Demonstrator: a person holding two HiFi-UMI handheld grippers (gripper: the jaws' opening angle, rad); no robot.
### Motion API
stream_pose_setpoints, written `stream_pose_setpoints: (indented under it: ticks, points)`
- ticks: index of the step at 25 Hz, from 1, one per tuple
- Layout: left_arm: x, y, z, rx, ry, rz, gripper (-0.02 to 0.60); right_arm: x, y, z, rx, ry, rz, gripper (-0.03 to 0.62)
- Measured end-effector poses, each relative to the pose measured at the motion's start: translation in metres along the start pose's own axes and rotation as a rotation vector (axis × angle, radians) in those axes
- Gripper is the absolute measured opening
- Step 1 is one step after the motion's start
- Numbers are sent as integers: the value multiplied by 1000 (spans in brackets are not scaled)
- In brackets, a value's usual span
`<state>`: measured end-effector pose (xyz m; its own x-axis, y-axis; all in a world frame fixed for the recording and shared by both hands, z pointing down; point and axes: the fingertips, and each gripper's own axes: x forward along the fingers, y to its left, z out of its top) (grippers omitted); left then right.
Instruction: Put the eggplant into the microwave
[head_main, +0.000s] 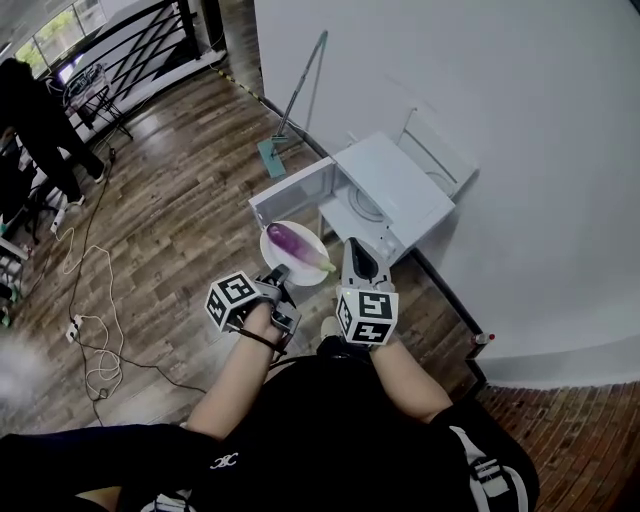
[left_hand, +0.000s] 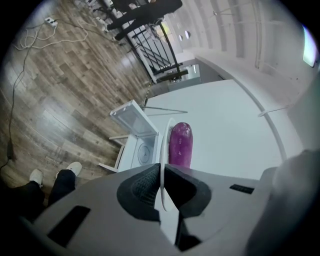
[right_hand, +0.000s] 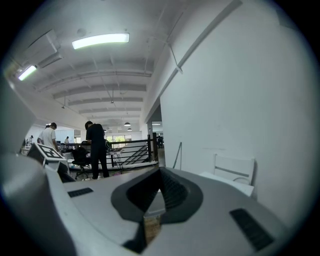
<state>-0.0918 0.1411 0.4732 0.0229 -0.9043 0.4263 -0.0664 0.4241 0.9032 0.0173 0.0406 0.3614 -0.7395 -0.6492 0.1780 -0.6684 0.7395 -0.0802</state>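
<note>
A purple eggplant (head_main: 298, 243) lies on a white plate (head_main: 274, 251), and my left gripper (head_main: 280, 272) is shut on the plate's near rim. In the left gripper view the plate (left_hand: 165, 135) shows edge-on between the jaws, with the eggplant (left_hand: 180, 145) just beyond it. The white microwave (head_main: 400, 185) stands on the floor by the wall. Its door (head_main: 290, 195) hangs open to the left, and it shows small and tilted as the microwave (left_hand: 139, 145) in the left gripper view. My right gripper (head_main: 352, 243) is beside the plate, pointing at the cavity, shut and holding nothing (right_hand: 159, 172).
A mop (head_main: 298, 100) leans on the white wall left of the microwave. A white frame (head_main: 432, 150) stands behind it. Cables (head_main: 90, 340) trail over the wooden floor at the left. A person in black (head_main: 40, 120) stands far left by a railing (head_main: 150, 50).
</note>
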Motion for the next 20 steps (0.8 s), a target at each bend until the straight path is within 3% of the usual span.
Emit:
stream_pose_setpoints:
  ticks: [7,20]
  points:
    - [56,-31,30,-10,-20,-12,15,69,-33,21,15,-3,34,11]
    - [164,-63,40,38,67,-46,15,144,-106,21,31,26,3,11]
